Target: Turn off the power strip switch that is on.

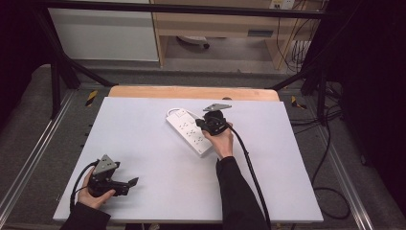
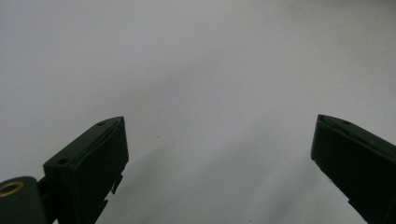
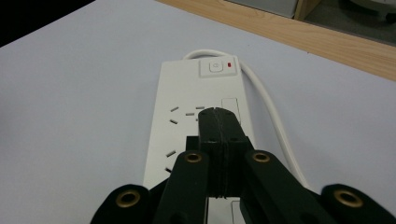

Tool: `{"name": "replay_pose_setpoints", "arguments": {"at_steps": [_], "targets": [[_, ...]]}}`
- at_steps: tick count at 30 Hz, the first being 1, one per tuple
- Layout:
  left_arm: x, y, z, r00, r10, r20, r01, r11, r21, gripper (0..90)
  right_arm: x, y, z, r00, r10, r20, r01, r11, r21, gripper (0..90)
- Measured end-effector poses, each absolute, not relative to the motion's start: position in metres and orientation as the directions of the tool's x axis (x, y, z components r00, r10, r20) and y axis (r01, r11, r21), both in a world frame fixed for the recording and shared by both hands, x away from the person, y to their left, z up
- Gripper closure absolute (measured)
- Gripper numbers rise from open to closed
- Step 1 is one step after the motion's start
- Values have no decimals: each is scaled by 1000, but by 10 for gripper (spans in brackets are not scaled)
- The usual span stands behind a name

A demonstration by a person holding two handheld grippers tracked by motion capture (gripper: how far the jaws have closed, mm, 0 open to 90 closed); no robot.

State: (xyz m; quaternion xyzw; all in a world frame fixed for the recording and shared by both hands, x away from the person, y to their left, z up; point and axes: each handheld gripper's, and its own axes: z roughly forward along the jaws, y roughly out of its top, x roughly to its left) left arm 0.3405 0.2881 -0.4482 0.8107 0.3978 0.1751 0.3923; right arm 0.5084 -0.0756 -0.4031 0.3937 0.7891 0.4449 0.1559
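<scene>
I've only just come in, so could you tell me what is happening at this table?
A person holds a hand-held gripper in each hand. The right hand-held gripper, jaws shut with nothing between them, hovers over a white power strip near its switch. The left hand-held gripper sits open over bare table.

A white power strip (image 1: 190,131) lies flat on the bench (image 1: 143,143), a little toward the far edge and right of the middle, set diagonally to the edges. Its top shows rows of socket slots. At its far end sits a square switch (image 3: 215,66) with a small red mark, and a white cord (image 3: 271,109) loops out from that end.
</scene>
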Motion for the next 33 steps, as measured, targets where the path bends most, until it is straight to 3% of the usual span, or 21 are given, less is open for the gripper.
{"name": "replay_pose_setpoints", "arguments": {"at_steps": [33], "targets": [[340, 289, -448, 623, 782, -33, 506, -370, 779, 38, 535, -49, -420, -635, 768, 89, 504, 324, 800, 900]]}}
